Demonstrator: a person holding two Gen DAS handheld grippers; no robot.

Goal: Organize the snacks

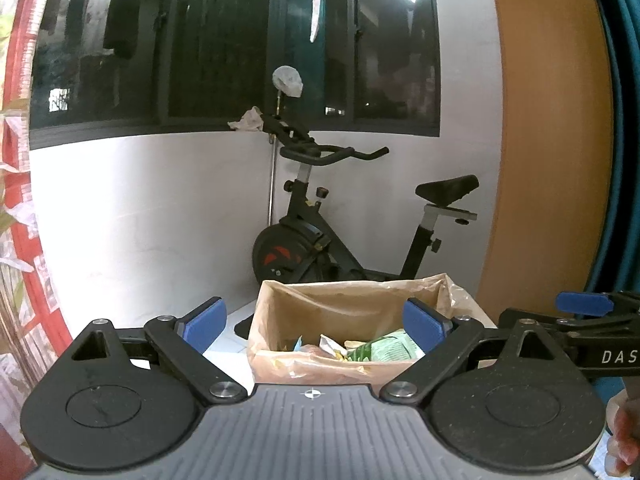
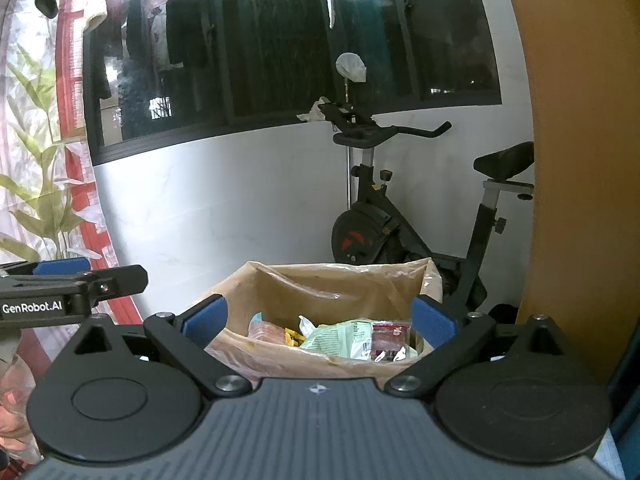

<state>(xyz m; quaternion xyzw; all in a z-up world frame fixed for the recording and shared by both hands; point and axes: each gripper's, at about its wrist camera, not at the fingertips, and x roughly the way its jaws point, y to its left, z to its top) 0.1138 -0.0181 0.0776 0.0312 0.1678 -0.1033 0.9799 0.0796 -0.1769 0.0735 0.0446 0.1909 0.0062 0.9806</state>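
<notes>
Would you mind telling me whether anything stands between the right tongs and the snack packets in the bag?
Nothing visible does. The right tongs are open and empty in front of the brown bag, whose mouth is open, with the snack packets showing inside. The left tongs are off to the side, out of the path.

The white floor (image 1: 236, 316) carries 1 bag-lined snack box (image 2: 320, 356) and an exercise bike (image 1: 320, 236).
</notes>
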